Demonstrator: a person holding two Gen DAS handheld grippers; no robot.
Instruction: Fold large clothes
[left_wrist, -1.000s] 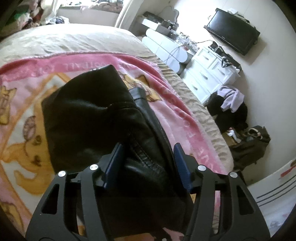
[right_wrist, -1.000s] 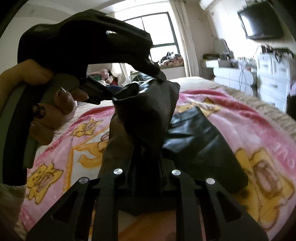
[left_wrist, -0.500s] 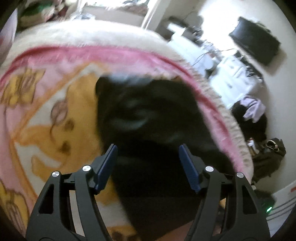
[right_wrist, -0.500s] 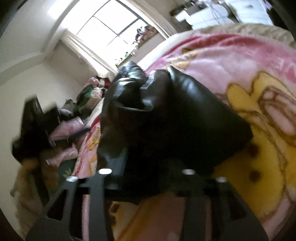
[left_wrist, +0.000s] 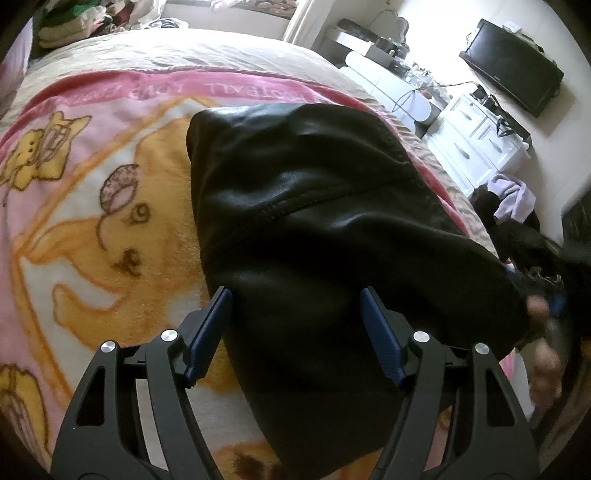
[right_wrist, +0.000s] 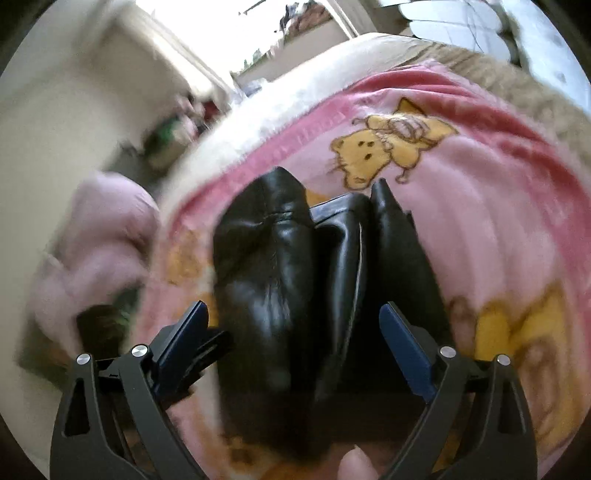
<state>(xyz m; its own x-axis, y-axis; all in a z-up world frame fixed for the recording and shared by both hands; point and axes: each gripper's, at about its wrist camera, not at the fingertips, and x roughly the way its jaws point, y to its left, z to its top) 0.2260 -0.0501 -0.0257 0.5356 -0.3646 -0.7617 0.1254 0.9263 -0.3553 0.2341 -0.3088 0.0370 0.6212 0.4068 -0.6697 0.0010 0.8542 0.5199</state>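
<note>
Pink bear blanket (left_wrist: 92, 221) covered the bed, and the black leather jacket (left_wrist: 314, 229) lay folded near its right edge. Both the left tongs (left_wrist: 295, 332) and the right tongs (right_wrist: 293, 332) were opening, the jacket between their pads but not squeezed.

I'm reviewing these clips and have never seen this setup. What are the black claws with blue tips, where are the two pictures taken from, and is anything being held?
A person holds one hand-held gripper in each hand; each carries a camera looking out between its jaws. One picture comes from the left gripper, the other from the right gripper. A folded black leather garment lies on a pink cartoon blanket covering a bed. Both sets of jaws are opening, with the garment between them but not pinched, so nothing is held.
</note>
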